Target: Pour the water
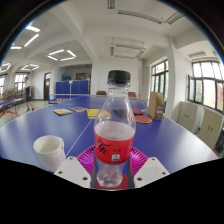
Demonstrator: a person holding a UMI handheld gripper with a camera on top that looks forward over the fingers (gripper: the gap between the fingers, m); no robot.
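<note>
Gripper clamped on bottle, upright, cap on, approx half full, pink label. Paper cup just beside on blue table. No pour yet; cap removal and tilt left.

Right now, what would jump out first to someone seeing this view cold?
The clear bottle with a black cap and red label, part full of pinkish liquid, stands upright between the gripper fingers, so it fills the middle of the view. A white paper cup sits on the blue table just beside it, ahead of one finger. Whether the pads actually press the bottle is unclear.
</note>
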